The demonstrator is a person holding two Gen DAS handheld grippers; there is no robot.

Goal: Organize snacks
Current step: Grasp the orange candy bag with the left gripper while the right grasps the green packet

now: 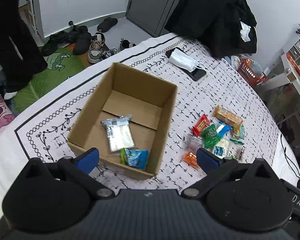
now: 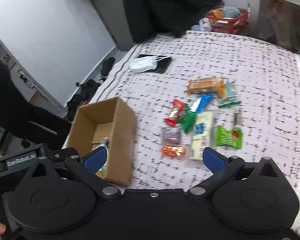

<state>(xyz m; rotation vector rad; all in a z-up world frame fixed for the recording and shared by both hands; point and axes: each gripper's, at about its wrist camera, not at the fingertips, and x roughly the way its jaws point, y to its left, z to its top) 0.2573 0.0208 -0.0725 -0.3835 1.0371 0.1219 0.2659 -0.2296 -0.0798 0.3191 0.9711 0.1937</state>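
Note:
An open cardboard box stands on the patterned tablecloth; it also shows in the right wrist view. Inside lie a silver-and-white packet and a blue-green packet. A pile of snacks lies to the box's right: a red bar, an orange cracker pack, a cream packet, a green pouch, a small orange pack. My left gripper is open and empty above the box's near edge. My right gripper is open and empty, near the pile's front.
A white face mask lies on a black phone at the table's far side. A black coat hangs behind. A red basket stands beyond the table. Shoes and a person's legs are on the floor left.

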